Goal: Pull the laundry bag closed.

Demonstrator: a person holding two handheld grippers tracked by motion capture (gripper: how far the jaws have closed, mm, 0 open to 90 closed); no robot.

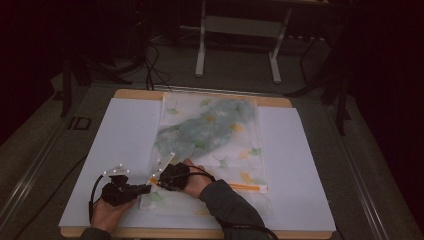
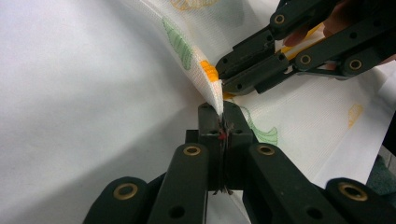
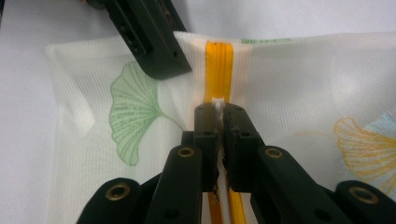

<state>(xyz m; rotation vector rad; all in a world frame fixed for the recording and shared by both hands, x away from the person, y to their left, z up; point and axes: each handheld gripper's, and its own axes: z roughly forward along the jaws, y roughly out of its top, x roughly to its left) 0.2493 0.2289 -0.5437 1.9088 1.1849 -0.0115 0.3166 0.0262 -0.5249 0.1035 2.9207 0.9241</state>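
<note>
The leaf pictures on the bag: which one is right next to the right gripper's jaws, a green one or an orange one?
The big green fan-shaped leaf, just left of the right gripper. The orange leaf sits farther off, at the right edge.

No readable text, label, brand, number or sign appears anywhere.

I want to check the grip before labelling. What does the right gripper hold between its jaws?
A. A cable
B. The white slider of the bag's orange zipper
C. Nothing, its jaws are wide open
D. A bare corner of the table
B: in the right gripper view, the right gripper has its jaws closed on the small white slider sitting on the orange zipper of the mesh bag.
</note>
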